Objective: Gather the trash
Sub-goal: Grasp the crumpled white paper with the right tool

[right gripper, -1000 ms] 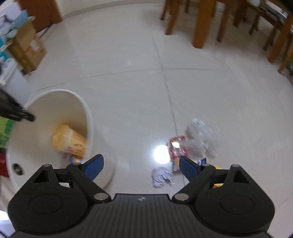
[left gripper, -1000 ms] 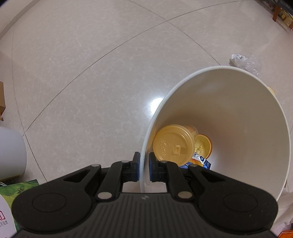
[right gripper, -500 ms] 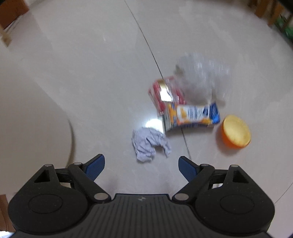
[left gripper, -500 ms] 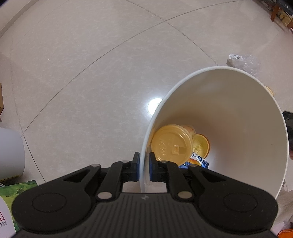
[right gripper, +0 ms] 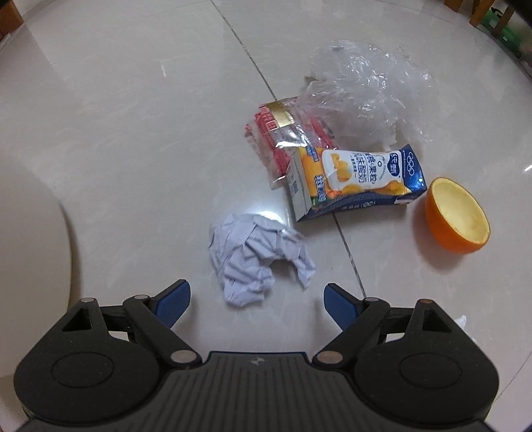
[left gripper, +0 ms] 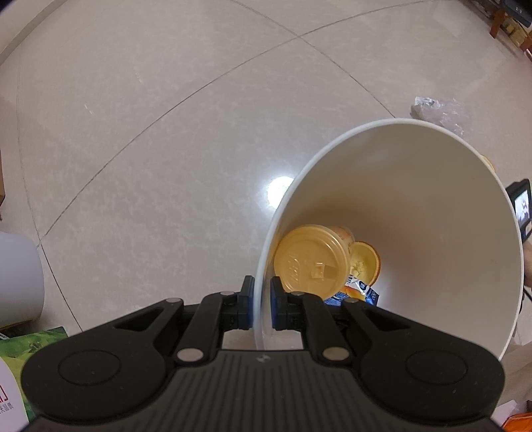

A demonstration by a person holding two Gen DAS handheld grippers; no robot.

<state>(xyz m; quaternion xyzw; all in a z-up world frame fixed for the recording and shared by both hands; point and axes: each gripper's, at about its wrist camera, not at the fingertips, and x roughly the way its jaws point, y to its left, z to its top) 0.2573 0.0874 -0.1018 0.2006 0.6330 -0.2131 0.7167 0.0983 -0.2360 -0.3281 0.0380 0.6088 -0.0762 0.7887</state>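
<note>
While above crumpled tissue (right gripper: 256, 261), right gripper (right gripper: 256, 303) wide, empty.

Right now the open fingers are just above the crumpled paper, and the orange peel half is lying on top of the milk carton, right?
Not quite. The right wrist view shows the orange peel half on the floor beside the milk carton, not on it. The right gripper is open just above the crumpled paper.

Pale tiled floor (left gripper: 149, 139), a green printed box (left gripper: 23, 349) at its edge, wooden furniture legs (right gripper: 478, 13) beyond.
</note>
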